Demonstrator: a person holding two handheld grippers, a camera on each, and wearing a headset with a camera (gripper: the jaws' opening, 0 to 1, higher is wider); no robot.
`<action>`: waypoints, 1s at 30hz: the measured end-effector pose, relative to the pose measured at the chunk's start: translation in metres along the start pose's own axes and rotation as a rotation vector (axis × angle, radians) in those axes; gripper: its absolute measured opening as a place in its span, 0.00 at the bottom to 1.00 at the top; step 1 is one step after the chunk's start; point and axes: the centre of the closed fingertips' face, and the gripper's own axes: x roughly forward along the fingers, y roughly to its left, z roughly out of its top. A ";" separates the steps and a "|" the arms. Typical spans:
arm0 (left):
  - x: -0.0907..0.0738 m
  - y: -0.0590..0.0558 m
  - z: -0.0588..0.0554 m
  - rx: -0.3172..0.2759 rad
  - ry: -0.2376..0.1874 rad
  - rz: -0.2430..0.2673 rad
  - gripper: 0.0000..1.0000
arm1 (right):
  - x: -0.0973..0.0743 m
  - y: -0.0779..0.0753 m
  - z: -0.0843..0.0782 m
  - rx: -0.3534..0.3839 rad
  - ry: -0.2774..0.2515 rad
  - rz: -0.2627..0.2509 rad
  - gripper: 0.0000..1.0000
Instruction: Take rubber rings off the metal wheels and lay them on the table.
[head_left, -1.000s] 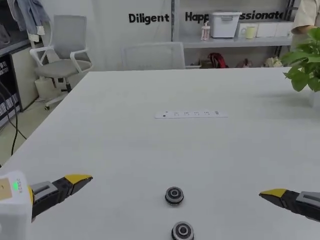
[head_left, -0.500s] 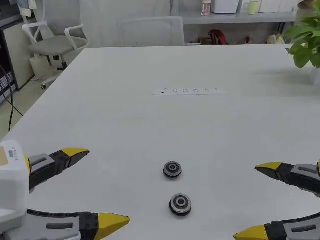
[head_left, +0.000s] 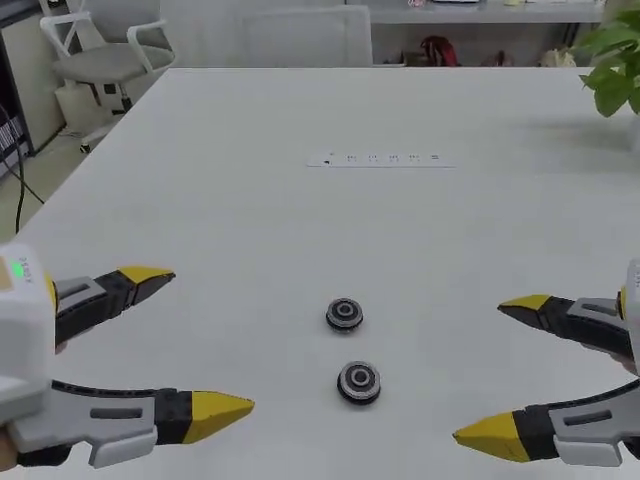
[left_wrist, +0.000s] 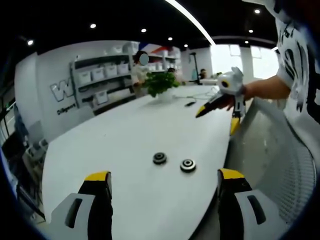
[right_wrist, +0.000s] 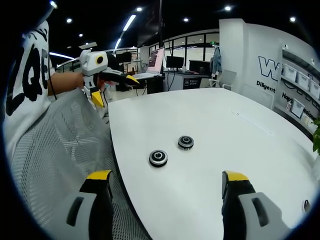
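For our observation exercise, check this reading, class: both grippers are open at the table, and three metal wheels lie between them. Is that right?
Not quite: there are two metal wheels, not three, a farther wheel and a nearer wheel, as the head view shows. The left gripper and right gripper are both open, with the wheels between them on the table.

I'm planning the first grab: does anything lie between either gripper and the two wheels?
Nothing visible: bare white table separates the left gripper and right gripper from the nearer black-ringed metal wheel and farther wheel.
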 end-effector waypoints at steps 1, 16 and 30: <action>0.000 0.000 0.000 0.001 0.001 -0.001 0.89 | 0.001 0.001 0.001 0.000 -0.002 0.006 0.85; 0.005 0.000 0.001 0.044 0.006 -0.036 0.88 | 0.017 0.005 0.002 -0.007 -0.022 0.035 0.82; 0.024 0.002 -0.004 0.063 0.004 -0.096 0.86 | 0.032 -0.001 -0.001 -0.017 -0.030 0.083 0.77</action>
